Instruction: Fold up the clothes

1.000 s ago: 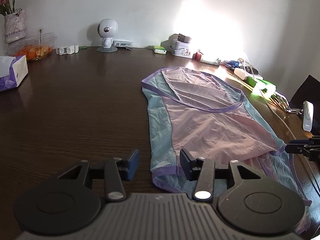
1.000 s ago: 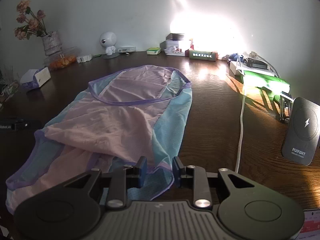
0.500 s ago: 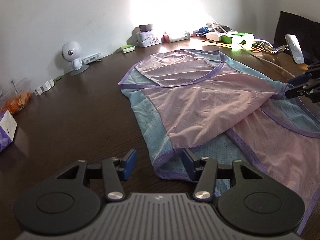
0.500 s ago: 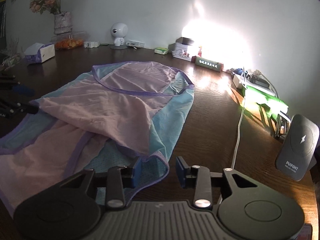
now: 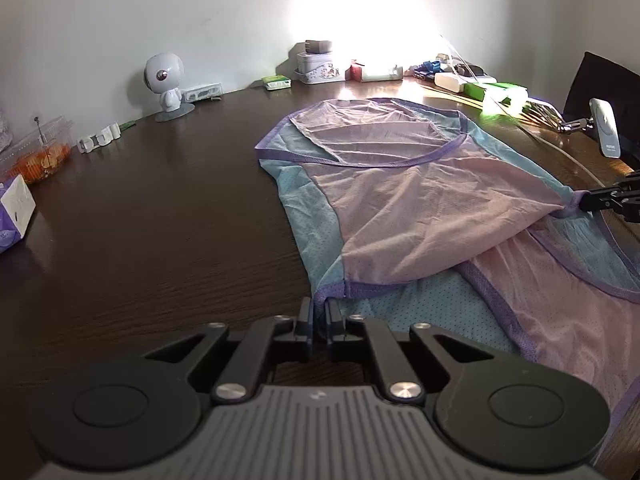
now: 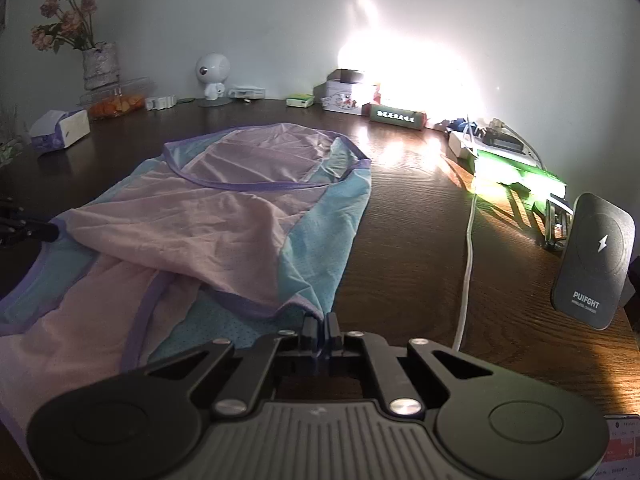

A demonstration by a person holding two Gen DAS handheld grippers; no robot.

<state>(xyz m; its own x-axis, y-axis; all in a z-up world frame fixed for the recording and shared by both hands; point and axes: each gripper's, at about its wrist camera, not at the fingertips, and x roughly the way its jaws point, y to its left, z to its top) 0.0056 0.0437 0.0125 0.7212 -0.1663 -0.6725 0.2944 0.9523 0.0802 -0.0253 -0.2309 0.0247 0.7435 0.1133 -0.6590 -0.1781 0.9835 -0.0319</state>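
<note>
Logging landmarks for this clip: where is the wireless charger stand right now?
In the right wrist view the wireless charger stand stands upright at the table's far right edge, right of the white cable and nearer the camera than the green-lit clutter.

Left gripper (image 5: 319,312) low, level, fingers (image 5: 306,314) pinched together. Right gripper (image 6: 320,330) likewise: low, level, fingers (image 6: 332,330) pinched together.

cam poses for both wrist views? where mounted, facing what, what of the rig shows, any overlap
Left wrist: sits on the left hand-held gripper, looks along its fingers across the garment toward the wall; fingers pinch the hem corner, right hand-held gripper visible at right edge.
Right wrist: sits on the right hand-held gripper, looks over the same garment, charger stand at right; fingers pinch the opposite hem corner.
Shared: garment, white robot figurine, table.
</note>
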